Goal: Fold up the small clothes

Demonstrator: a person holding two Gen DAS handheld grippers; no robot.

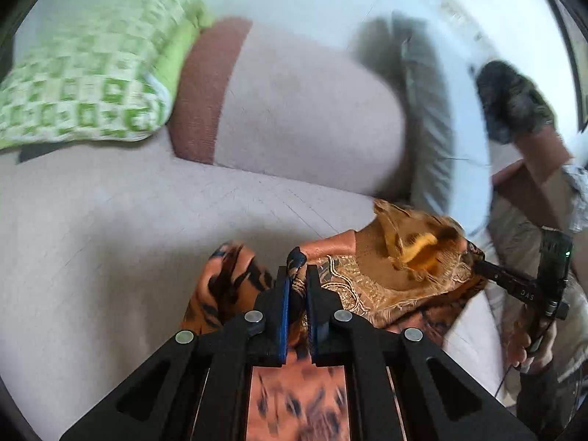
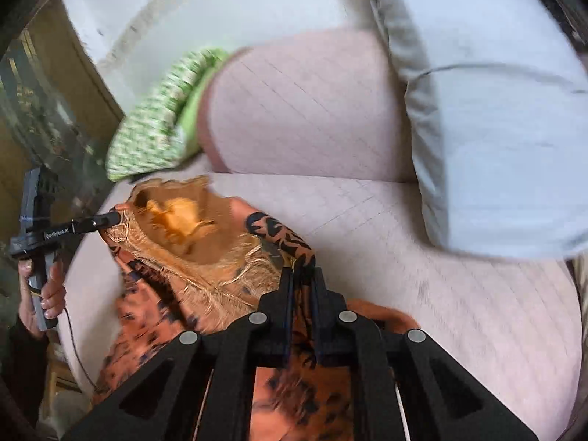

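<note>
You are clamping both tools, left tool [image 1: 297,270] and right tool [image 2: 302,277], nearly closed on the orange garment [image 2: 205,246], lifted over the sofa [image 2: 422,257]. Uneven pulling is risking slippage.

Both views are bright with soft, diffuse daylight. In the left wrist view a blown-out white patch of glare [image 1: 459,11] fills the upper right. Motion blur smears the green-and-white checked pillow [image 1: 84,70] and the orange, black-patterned cloth [image 1: 294,397] near the lens, while the black plastic left gripper [image 1: 297,275] stays sharp. In the right wrist view the pale grey-blue cushion [image 2: 507,139] is streaked and soft. Fisheye distortion bows the pinkish-beige sofa upholstery [image 2: 404,242], and dark vignetting rings every corner. Shadows are faint.
</note>
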